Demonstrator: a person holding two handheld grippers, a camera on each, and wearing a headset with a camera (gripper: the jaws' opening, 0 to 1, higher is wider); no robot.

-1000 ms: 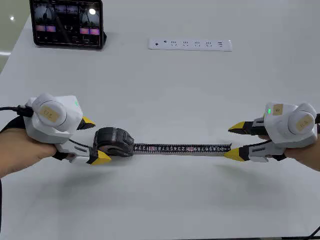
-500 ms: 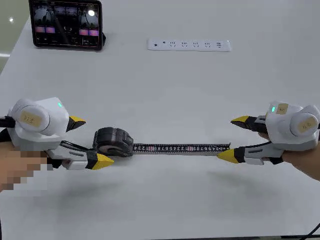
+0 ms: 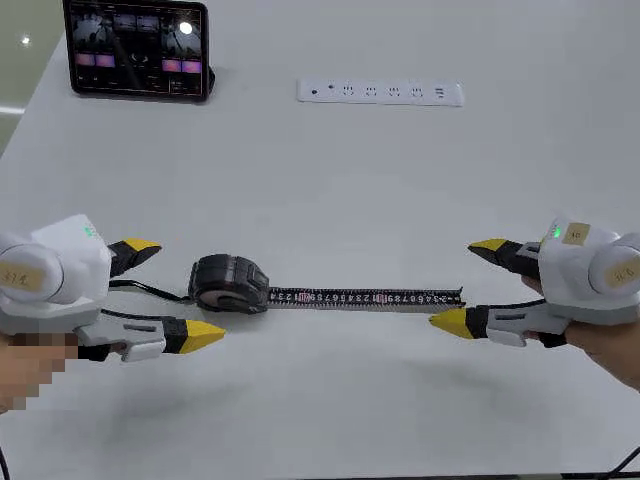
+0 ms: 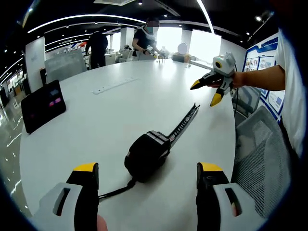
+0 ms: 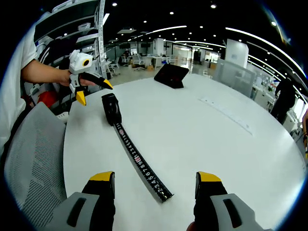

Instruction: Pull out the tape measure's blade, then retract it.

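- While the blade (image 3: 365,298) lies drawn out from the tape measure case (image 3: 229,284) on the bench (image 3: 330,180), pulling looks done; retraction remains.
- Both sets of jaws open, empty: left gripper (image 3: 182,289) just beside case, right gripper (image 3: 460,284) at blade's far tip.

A dark tablet (image 3: 138,48) with a lit screen stands near the far left corner of the white table (image 3: 330,190). A white power strip (image 3: 380,90) lies flat toward the far edge.
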